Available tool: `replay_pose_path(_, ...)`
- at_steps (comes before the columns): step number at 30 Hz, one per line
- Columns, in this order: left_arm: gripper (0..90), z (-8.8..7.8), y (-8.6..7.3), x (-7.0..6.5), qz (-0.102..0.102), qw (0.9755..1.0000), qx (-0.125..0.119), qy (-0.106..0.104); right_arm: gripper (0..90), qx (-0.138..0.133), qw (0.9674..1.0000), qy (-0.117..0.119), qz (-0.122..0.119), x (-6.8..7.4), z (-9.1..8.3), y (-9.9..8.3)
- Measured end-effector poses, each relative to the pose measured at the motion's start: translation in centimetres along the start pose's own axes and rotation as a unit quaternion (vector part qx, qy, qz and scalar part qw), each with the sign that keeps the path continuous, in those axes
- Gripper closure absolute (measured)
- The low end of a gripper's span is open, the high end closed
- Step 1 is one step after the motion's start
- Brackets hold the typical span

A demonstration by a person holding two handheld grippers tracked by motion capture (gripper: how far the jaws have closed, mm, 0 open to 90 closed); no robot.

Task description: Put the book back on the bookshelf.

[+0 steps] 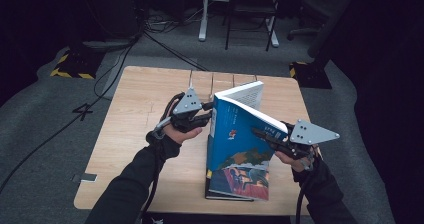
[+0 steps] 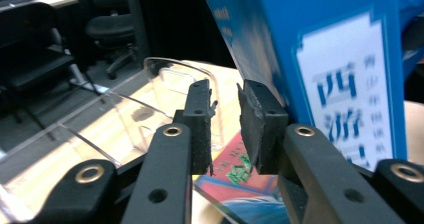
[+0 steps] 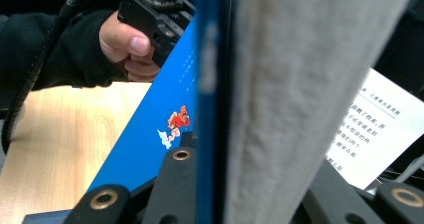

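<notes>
Jaws, L: apart, nothing between the pads; left gripper (image 1: 204, 118) sits just beside the spine side of the blue book (image 1: 240, 134), not gripping it. In left gripper view the gap is clear, book cover (image 2: 320, 59) close on the far side of one jaw.
Jaws, R: clamped on the blue book's fore-edge; right gripper (image 1: 262, 135) takes cover + page block between the pads. Right gripper view confirms: page edges (image 3: 280, 84) and cover run straight down between the jaws.
Book posn: held up off the desk (image 1: 130, 134), tilted, front cover facing the person, upper part fanned open so white pages show at top.
Under it: second book (image 1: 239, 183) lying flat on desk nr the front edge; the lifted one looks to be just above it, contact not clear.
Other: clear plastic stand (image 2: 165, 99) on desk beyond L jaws.
Handling (judgement): paperback, thick, prob. moderately heavy; glossy cover = slippery; block flexes and pages splay if pinched on one edge only.
Where to grip (judgement): whole thickness, cover-to-cover, nr the spine for stiffness; L should take the spine side so the load is shared and it stops fanning.
</notes>
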State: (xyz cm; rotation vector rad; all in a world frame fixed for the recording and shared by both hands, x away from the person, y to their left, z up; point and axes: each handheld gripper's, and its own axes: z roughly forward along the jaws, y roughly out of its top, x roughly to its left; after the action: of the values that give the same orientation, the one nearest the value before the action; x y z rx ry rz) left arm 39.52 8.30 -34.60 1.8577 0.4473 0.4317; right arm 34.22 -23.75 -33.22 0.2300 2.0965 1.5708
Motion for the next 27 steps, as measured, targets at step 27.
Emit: replay_pose_path(27, 34.9, -3.2, -7.8, -5.0, -0.009, 0.9942, 0.103, -0.031, 76.0, -0.02, 0.9997, 0.012, 0.002, 2.0, -1.7, -0.3)
